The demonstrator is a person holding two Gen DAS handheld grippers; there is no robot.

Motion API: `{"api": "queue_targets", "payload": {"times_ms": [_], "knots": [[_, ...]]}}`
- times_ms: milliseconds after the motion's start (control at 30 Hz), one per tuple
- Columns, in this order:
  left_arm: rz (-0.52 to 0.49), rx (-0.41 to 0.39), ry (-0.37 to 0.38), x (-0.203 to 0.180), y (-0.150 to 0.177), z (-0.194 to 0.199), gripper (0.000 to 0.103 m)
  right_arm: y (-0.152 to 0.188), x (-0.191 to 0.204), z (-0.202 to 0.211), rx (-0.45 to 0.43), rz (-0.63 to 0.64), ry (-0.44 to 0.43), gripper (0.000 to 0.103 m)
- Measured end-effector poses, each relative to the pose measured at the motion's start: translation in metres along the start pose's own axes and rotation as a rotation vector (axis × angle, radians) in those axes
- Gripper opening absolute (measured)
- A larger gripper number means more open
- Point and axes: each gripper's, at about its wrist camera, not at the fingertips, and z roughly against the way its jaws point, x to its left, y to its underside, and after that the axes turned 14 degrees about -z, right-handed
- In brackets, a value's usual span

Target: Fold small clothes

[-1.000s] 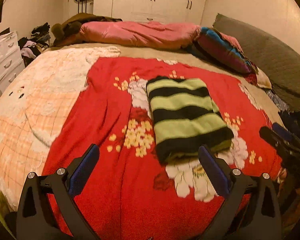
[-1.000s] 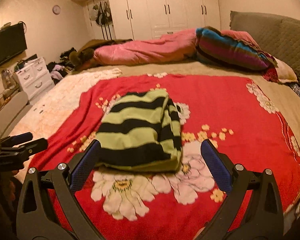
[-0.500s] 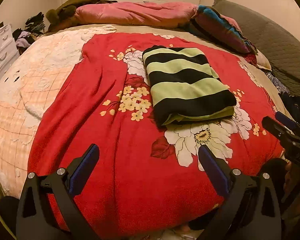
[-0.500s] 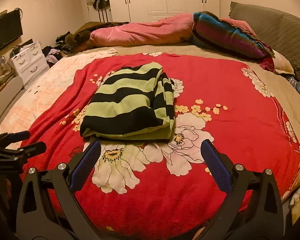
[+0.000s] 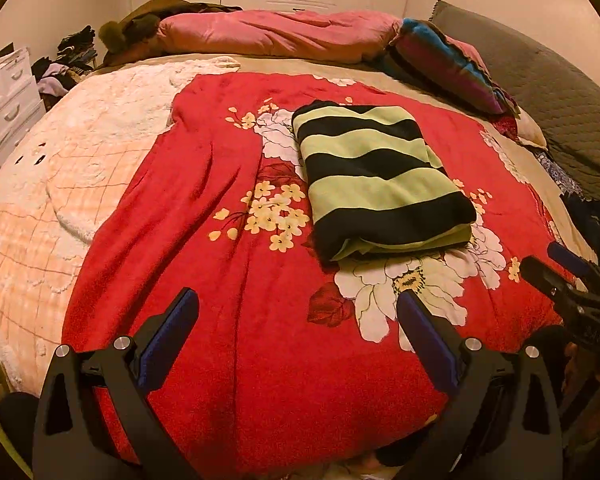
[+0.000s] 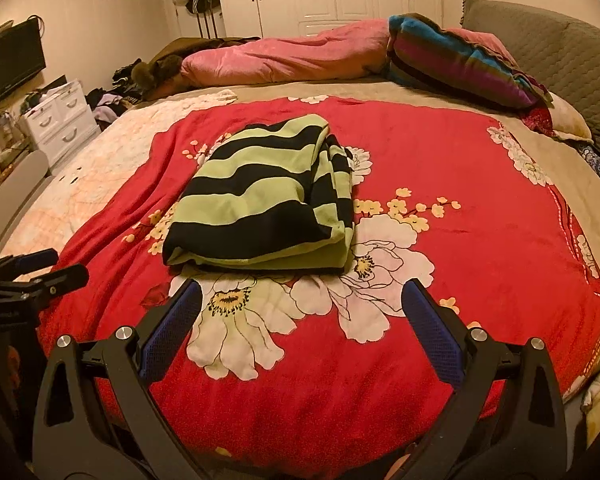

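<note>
Left wrist view: folded striped garment on red floral blanket, no legible writing; left gripper and right gripper both wide apart, empty

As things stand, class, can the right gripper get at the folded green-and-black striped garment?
Probably yes: the right gripper is open, and only bare red floral blanket lies between it and the striped garment.

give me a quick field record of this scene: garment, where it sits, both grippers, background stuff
garment: green-and-black striped top, folded into a compact rectangle
surface: red floral blanket spread on the bed
left gripper: open, empty, short of the garment
right gripper: open, empty, near the folded edge, not touching
behind: pink duvet, striped pillow
side: white drawers
</note>
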Motion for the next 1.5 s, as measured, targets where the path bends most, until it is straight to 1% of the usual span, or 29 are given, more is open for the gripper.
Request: {"api": "queue_targets", "payload": {"times_ms": [167,267,567,1500], "knots": [[-0.002,0.005,-0.024,0.0012,-0.0012,0.0009,0.099,-0.0002,0.0000,-0.0003,0.003,0.002,-0.001,0.094],[0.008,0.012,-0.017,0.0022,-0.0012,0.0006,0.099,0.0001,0.0004,-0.0003,0.004,0.002,0.000,0.094],[0.004,0.008,-0.032,0.0037,-0.0011,0.0005,0.099,0.0012,-0.0011,-0.0009,0.008,0.004,0.002,0.094],[0.006,0.007,-0.041,0.0036,-0.0012,0.0016,0.099,0.0010,-0.0042,-0.0019,0.020,-0.007,0.000,0.094]]}}
